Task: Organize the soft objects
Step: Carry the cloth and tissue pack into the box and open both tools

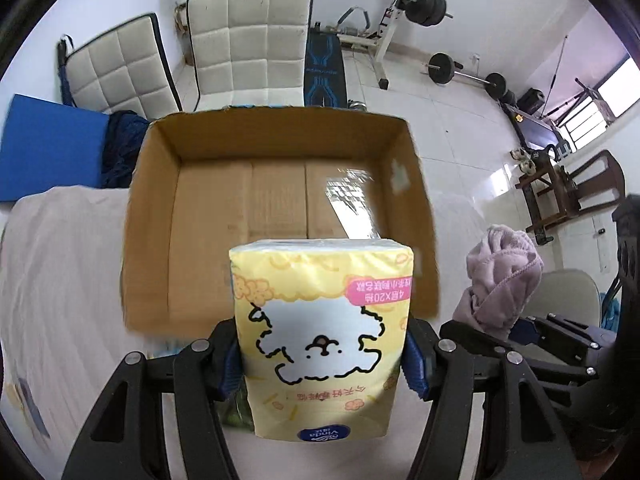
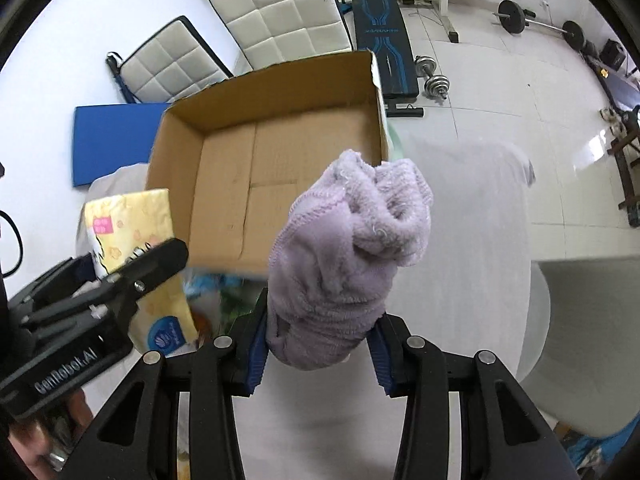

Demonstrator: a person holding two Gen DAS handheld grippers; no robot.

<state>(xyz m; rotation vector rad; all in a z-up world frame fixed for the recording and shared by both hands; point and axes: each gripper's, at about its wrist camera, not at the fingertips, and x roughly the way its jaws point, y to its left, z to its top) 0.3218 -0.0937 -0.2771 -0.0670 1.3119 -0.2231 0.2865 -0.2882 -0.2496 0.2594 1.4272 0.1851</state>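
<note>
My left gripper (image 1: 322, 360) is shut on a yellow tissue pack (image 1: 322, 320) with a white cartoon dog, held just short of the near wall of an open cardboard box (image 1: 276, 140). My right gripper (image 2: 318, 354) is shut on a bunched lilac towel (image 2: 348, 256), held in front of the same cardboard box (image 2: 276, 116), near its right corner. The box inside shows only bare cardboard. The towel (image 1: 500, 276) and right gripper also show at the right of the left wrist view. The tissue pack (image 2: 132, 220) and left gripper (image 2: 132, 280) show at the left of the right wrist view.
The box stands on a table with a pale cloth (image 1: 60, 260). Colourful packets (image 2: 216, 300) lie under the box's near edge. Beyond are white padded chairs (image 1: 248, 44), a blue mat (image 1: 48, 144), a weight bench (image 2: 384, 48), barbells (image 1: 460, 68) and a wooden chair (image 1: 572, 188).
</note>
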